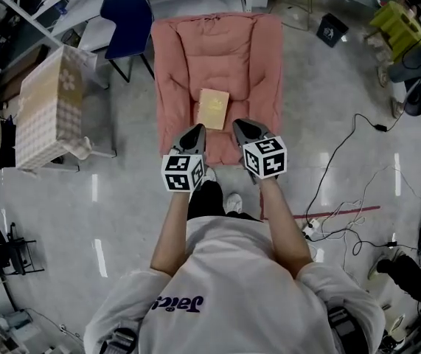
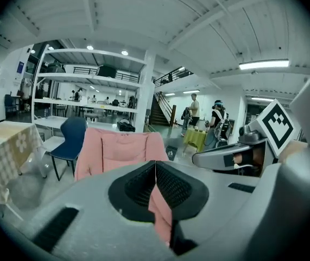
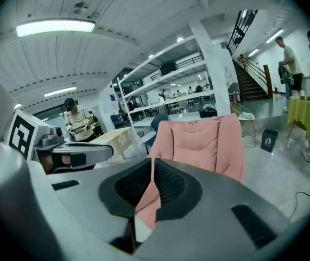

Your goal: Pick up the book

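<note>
A tan book [image 1: 213, 108] lies flat on the seat of a pink cushioned chair [image 1: 181, 65] in the head view. My left gripper [image 1: 195, 133] is shut and empty, just below and left of the book. My right gripper [image 1: 245, 127] is shut and empty, just below and right of it. Neither touches the book. In the left gripper view the left gripper [image 2: 155, 165] points at the pink chair [image 2: 119, 150], jaws together. In the right gripper view the right gripper [image 3: 152, 163] also faces the chair [image 3: 198, 140]. The book is hidden in both gripper views.
A blue chair [image 1: 127, 13] stands behind the pink one at left. A table with a checked cloth [image 1: 51, 105] is further left. Cables [image 1: 350, 190] trail over the floor at right. A black bin [image 1: 332, 29] sits at the back right.
</note>
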Demonstrator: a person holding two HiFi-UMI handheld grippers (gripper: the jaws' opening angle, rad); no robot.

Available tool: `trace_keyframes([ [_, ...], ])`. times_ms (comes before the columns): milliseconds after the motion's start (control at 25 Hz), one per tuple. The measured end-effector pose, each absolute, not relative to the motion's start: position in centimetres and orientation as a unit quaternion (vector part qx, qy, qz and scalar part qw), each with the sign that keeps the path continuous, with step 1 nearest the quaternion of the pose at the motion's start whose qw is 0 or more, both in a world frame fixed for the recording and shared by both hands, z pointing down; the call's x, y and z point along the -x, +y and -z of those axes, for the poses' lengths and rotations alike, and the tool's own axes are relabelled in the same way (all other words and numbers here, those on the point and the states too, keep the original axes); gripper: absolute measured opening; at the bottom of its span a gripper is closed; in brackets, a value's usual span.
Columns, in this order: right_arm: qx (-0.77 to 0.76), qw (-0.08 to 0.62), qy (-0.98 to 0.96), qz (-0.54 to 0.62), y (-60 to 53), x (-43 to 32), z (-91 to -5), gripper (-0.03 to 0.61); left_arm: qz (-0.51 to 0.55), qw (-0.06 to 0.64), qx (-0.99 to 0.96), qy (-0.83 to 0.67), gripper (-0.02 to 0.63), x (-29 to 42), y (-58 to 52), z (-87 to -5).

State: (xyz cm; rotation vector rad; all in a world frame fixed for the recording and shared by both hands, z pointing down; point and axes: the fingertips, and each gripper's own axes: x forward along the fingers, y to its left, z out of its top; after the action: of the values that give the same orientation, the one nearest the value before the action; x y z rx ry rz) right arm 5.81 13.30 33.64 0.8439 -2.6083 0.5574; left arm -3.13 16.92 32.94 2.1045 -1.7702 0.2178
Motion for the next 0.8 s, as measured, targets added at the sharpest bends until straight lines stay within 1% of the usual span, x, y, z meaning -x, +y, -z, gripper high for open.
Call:
trace_keyframes([
  [200,-0.294,0.207,-0.905,-0.226,11.2,-6.0,-38.5,0.014,-0.106,0.234,-0.746,-0.614,0.017,3.0,14.4,-38.0],
  [440,-0.297,0.234,-0.883,-0.279,8.1,-5.9,-43.7,0.014,-0.134,0.29,-0.74,-0.591,0.018,4.1,10.3,-43.5],
  [640,-0.309,0.247,-0.857,-0.332,5.5,-4.8,-49.5,0.015,-0.147,0.346,-0.72,-0.583,0.018,7.0,6.8,-49.2],
  [800,-0.309,0.284,-0.831,-0.365,3.7,-4.0,-55.9,0.015,-0.157,0.391,-0.696,-0.582,0.018,9.2,4.4,-55.0],
])
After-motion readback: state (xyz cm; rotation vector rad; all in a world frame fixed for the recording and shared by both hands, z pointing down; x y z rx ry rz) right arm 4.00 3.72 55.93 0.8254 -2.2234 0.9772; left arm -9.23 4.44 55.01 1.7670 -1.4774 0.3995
